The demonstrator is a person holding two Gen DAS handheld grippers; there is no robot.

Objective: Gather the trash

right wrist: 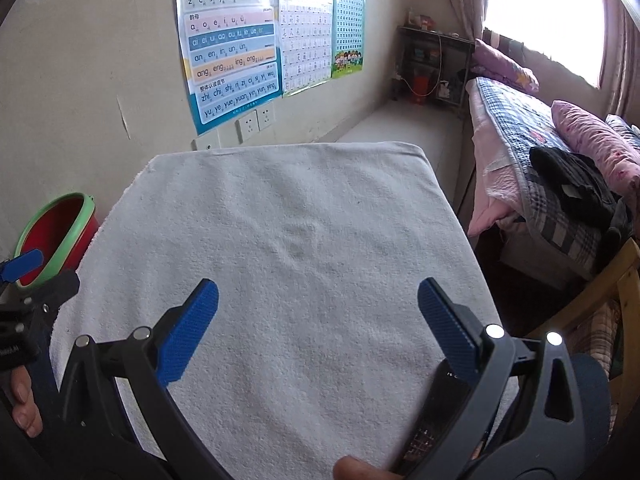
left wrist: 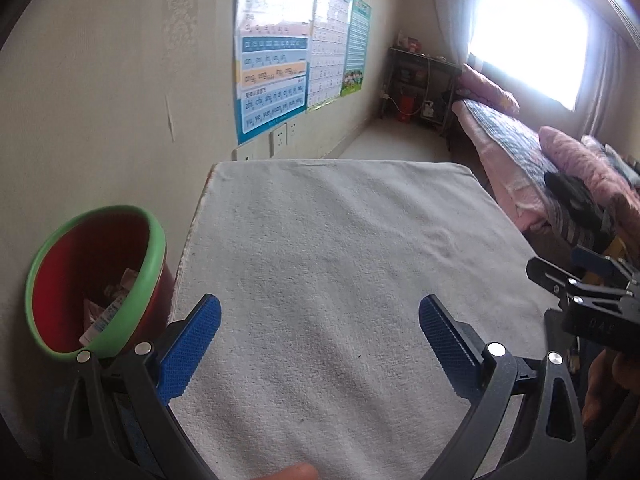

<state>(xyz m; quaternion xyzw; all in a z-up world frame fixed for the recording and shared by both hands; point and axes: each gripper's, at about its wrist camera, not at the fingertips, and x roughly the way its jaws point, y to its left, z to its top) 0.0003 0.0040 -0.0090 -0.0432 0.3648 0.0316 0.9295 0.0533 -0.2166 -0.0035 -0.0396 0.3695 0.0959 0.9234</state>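
While both of my tools hover above the table, my left gripper (left wrist: 320,320) has its blue fingers (left wrist: 190,346) spread wide with nothing between them, only the white towel (left wrist: 340,240) that covers the tabletop showing in the gap. My right gripper (right wrist: 318,318) is spread just as wide and equally empty, its blue pads (right wrist: 190,334) framing the same bare cloth (right wrist: 288,240). From the left wrist view I see the right gripper (left wrist: 576,292) at the table's right edge, and from the right wrist view the left gripper (right wrist: 24,272) sits at the left edge, one blue tip in front of the bin.

Trash lies inside the red bin with the green rim (left wrist: 152,248), which stands just beside the table's left edge, against the wall. In it I can make out crumpled wrappers and paper scraps (left wrist: 108,304) heaped toward the bottom; what each piece is I cannot tell. From the right wrist view only part of the bin (right wrist: 76,224) shows, tilted by the lens.

On the wall behind the table hang a pinyin chart (right wrist: 232,44) and two more posters (right wrist: 306,40), with wall sockets (right wrist: 256,120) below them. To the right stands a bed (right wrist: 532,136) with a pink pillow (right wrist: 600,148) and dark clothing (right wrist: 572,188) on it, under a bright window (right wrist: 548,12).
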